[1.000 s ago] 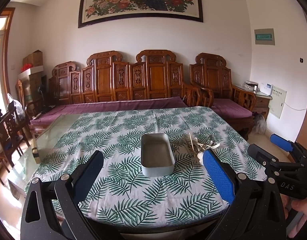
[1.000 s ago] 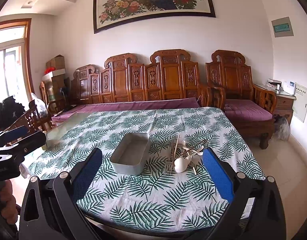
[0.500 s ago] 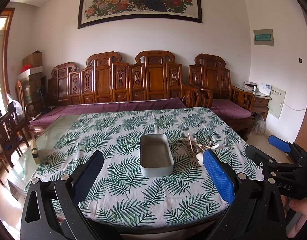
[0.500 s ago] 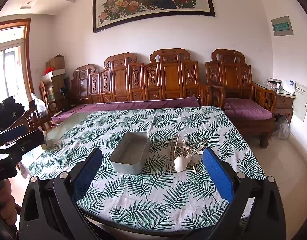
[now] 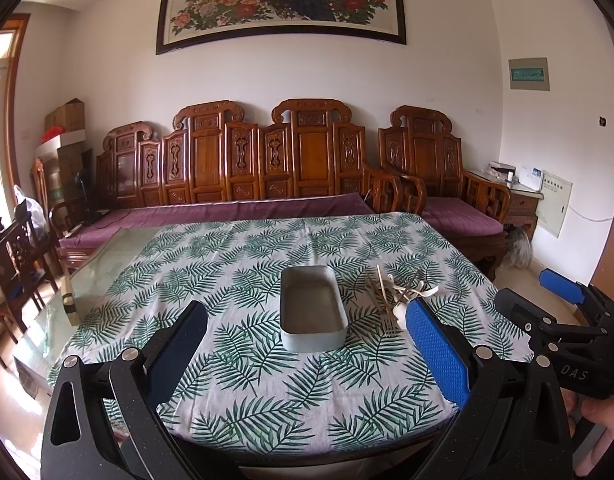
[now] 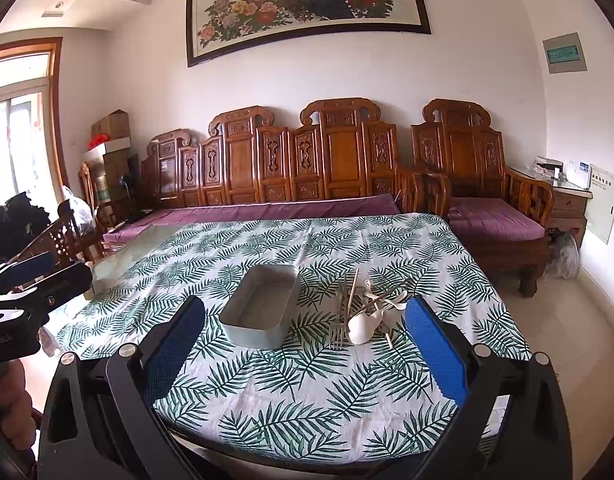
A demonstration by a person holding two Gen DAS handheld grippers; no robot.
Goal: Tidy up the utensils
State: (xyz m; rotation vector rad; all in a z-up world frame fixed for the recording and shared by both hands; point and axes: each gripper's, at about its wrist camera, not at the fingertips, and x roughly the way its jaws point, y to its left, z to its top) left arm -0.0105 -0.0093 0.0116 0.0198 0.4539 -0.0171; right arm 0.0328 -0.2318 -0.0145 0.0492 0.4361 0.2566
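Observation:
A grey metal box (image 5: pixel 311 307) (image 6: pixel 262 305) stands empty in the middle of the table with the leaf-print cloth (image 5: pixel 235 272) (image 6: pixel 267 384). To its right lies a pile of utensils (image 5: pixel 395 296) (image 6: pixel 367 308): white spoons, a metal fork (image 6: pixel 338 320) and chopsticks. My left gripper (image 5: pixel 307 344) is open and empty, held before the table's near edge. My right gripper (image 6: pixel 305 344) is open and empty too, facing the box and the pile. The right gripper also shows at the right of the left wrist view (image 5: pixel 563 320).
A carved wooden sofa (image 5: pixel 267 168) with purple cushions runs behind the table. A wooden armchair (image 6: pixel 487 200) stands at the back right. Chairs and boxes (image 5: pixel 63 152) crowd the left side. The bare glass tabletop (image 5: pixel 107 256) shows left of the cloth.
Both grippers have drawn slightly back and up from the table. Nothing on the table has moved.

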